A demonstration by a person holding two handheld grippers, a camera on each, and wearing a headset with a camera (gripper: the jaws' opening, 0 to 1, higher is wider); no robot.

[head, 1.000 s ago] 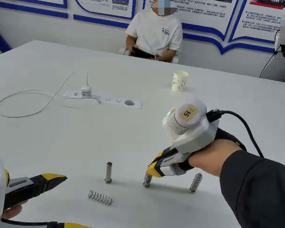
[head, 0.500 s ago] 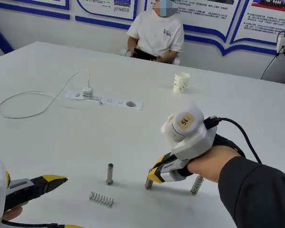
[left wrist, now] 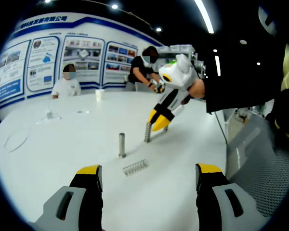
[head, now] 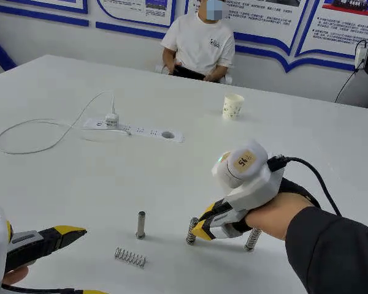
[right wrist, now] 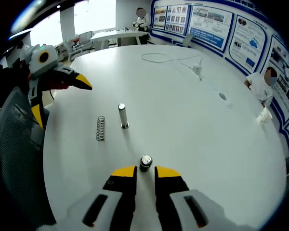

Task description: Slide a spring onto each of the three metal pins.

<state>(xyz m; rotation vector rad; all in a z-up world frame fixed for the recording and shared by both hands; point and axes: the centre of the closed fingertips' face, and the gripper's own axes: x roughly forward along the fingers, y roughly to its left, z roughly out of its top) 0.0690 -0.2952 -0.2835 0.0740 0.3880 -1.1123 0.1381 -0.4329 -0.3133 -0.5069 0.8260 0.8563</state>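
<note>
Right tongs (right wrist: 145,169) clamp a spring (head: 191,231) on the middle pin (right wrist: 145,161), apparently seating it. Left tongs (left wrist: 149,169) hover apart by the table's (head: 80,184) near edge.

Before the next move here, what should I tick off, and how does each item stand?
Pins named as they stand in the head view.
1. Spring on the middle pin: ok.
2. Spring on the right pin: ok.
3. Spring on the left pin: not ok, it is bare.
4. The loose spring lies free near the left pin: ok.
5. The left gripper is open for a pickup: ok.
6. The right gripper has let go at the middle pin: cannot tell.
</note>
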